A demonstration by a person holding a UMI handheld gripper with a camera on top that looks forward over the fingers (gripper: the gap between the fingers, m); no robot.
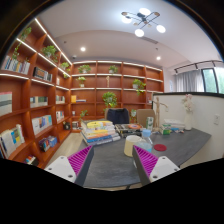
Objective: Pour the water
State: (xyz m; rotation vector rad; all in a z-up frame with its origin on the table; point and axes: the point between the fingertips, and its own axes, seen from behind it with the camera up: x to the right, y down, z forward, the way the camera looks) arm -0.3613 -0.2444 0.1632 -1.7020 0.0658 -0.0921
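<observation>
**Gripper open above the worktop, cup ahead**

The gripper hangs spread, nothing between its magenta pads, over a dark grey worktop. A pale cup stands on the worktop just beyond the fingers, nearer the right one. A red round thing lies right of the cup. Bookshelves line the wall behind.

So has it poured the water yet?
Not yet. Nothing looks done: the gripper is open and holds nothing, its fingers over the dark table. In hand is only the approach. A pale cup stands just ahead of them, untouched. Left to do: grasp a vessel and pour. No water shows.
</observation>
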